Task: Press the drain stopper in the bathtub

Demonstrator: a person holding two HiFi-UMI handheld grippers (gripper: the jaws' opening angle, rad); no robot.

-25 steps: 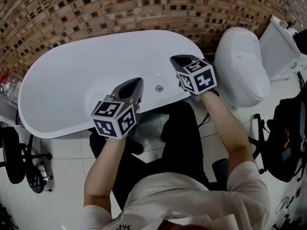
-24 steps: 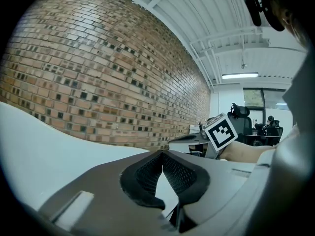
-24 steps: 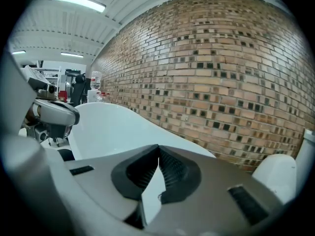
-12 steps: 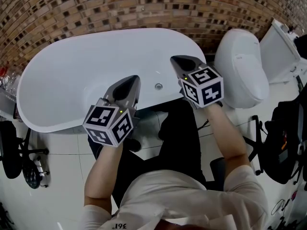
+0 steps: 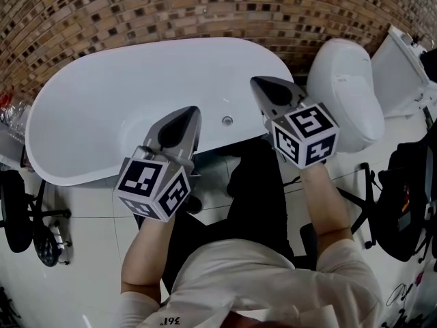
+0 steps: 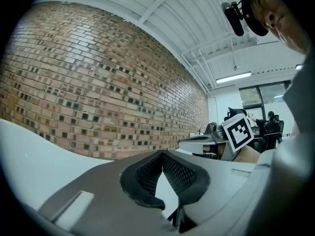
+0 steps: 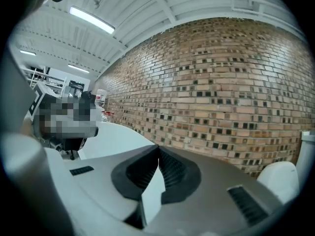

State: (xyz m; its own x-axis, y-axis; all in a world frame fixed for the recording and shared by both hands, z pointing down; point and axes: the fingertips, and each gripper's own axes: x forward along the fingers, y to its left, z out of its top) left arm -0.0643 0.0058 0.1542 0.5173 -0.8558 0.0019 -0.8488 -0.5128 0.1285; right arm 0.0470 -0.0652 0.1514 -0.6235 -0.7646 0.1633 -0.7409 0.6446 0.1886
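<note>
A white oval bathtub (image 5: 82, 108) is seen against a wall of small brown brick tiles (image 5: 205, 5), with its near rim turned toward the person. The left gripper (image 5: 190, 114), grey with a marker cube at its back, is held over that near rim and pointed into the basin. Its jaws are brought together at the tips, with only a narrow wedge of light left lower down between the black ribbed pads (image 6: 183, 173), and nothing is held.

Just to its right, a small round metal fitting (image 5: 227, 121) is set in the near inner wall of the tub. It is judged to be the drain stopper, though it is too small for certainty. It lies between the two grippers, near both and touched by neither.

The right gripper (image 5: 258, 82) is raised above the rim, its tip aimed past the fitting toward the wall. Its jaws are likewise closed tip to tip and empty. The jaws are probably kept closed so that a blunt point is offered for pressing. A white toilet (image 5: 345, 94) is placed beside the tub at the far right.
</note>
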